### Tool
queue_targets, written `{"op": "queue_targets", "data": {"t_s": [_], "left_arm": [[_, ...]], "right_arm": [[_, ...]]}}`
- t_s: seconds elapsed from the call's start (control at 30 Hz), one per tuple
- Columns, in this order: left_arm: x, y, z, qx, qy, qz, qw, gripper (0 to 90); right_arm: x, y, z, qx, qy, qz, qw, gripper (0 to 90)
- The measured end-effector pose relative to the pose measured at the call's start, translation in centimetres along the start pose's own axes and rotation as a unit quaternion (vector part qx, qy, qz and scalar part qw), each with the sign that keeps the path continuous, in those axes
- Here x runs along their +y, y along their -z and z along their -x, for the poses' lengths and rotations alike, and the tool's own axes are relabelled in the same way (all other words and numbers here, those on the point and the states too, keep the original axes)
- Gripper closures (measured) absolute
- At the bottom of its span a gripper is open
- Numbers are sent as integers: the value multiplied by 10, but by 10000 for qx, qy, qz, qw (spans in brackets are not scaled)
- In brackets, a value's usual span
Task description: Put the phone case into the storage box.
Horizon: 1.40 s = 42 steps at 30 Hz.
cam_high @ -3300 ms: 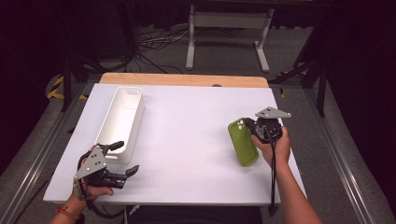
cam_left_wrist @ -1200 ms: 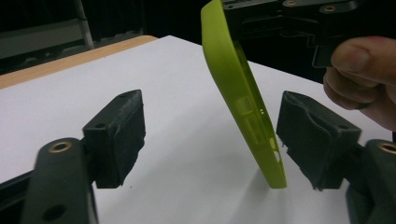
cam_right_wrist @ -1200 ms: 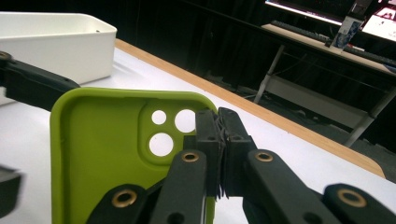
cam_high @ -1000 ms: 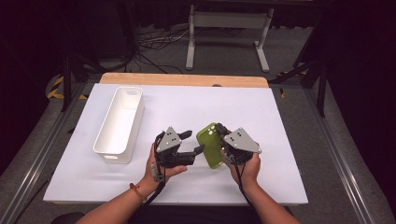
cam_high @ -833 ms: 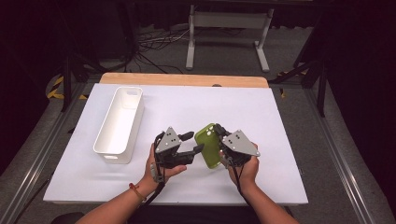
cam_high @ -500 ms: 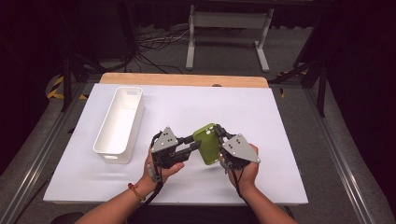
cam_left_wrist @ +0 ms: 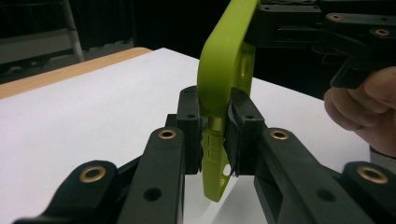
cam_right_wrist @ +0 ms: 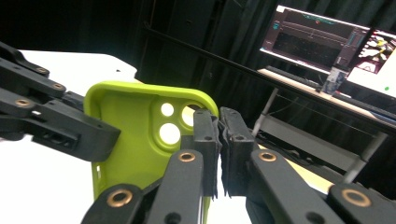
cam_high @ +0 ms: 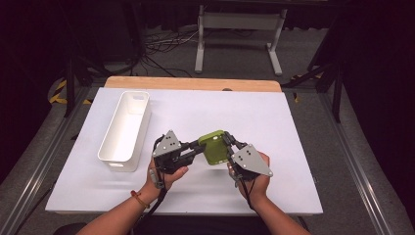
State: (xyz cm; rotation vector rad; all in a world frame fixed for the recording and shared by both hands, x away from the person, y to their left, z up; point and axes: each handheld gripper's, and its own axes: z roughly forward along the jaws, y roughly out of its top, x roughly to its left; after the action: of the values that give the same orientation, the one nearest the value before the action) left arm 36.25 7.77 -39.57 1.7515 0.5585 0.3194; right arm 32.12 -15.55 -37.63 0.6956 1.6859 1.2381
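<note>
A lime-green phone case hangs above the white table, held between both grippers. My left gripper comes in from the left; its jaws have just been closing and now pinch the case's edge between the pads. My right gripper holds the opposite side. In the right gripper view its jaws are pressed on the case rim beside the camera holes. The left gripper's black jaws show at the left there.
A long white bin stands on the table's left side, apart from the hands. A wooden strip runs along the far edge. A metal stand and cables lie on the floor beyond. A monitor glows behind.
My left gripper has come in from the near-left corner and shut its jaws on the case's left edge. The right gripper has carried the case from the right toward the middle.
</note>
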Motion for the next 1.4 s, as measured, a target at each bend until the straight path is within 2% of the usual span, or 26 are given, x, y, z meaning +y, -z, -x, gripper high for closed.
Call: {"op": "queue_targets", "data": {"t_s": [0.2, 0.33, 0.43, 0.63, 0.8, 0.9, 1.07, 1.23, 1.4], "left_arm": [[1, 3, -4, 71, 13, -10, 10000, 782], [2, 4, -5, 133, -117, -25, 9998, 783], [2, 6, -6, 118, -105, -74, 9998, 783], [4, 11, -9, 185, -366, -136, 9991, 785], [5, 15, -11, 210, -434, -134, 9987, 788], [5, 17, -11, 224, -472, -126, 9986, 789], [7, 19, -12, 231, -569, -133, 9980, 790], [8, 23, -15, 283, -576, -92, 9979, 790], [9, 26, -16, 304, -561, -97, 9979, 790]], "right_arm": [[2, 2, -4, 78, 124, 40, 9999, 858], [2, 2, -5, 120, 99, 52, 9999, 856], [2, 2, -5, 157, 108, 46, 9998, 853], [1, 0, -3, 369, 65, -42, 9993, 836], [1, -1, -3, 559, 9, -62, 9984, 822], [1, -1, -4, 595, 44, -56, 9982, 817], [1, -1, -4, 597, 51, -59, 9982, 776], [2, 0, -1, 559, 27, -54, 9984, 680], [3, 1, 3, 593, -25, 16, 9982, 629]]}}
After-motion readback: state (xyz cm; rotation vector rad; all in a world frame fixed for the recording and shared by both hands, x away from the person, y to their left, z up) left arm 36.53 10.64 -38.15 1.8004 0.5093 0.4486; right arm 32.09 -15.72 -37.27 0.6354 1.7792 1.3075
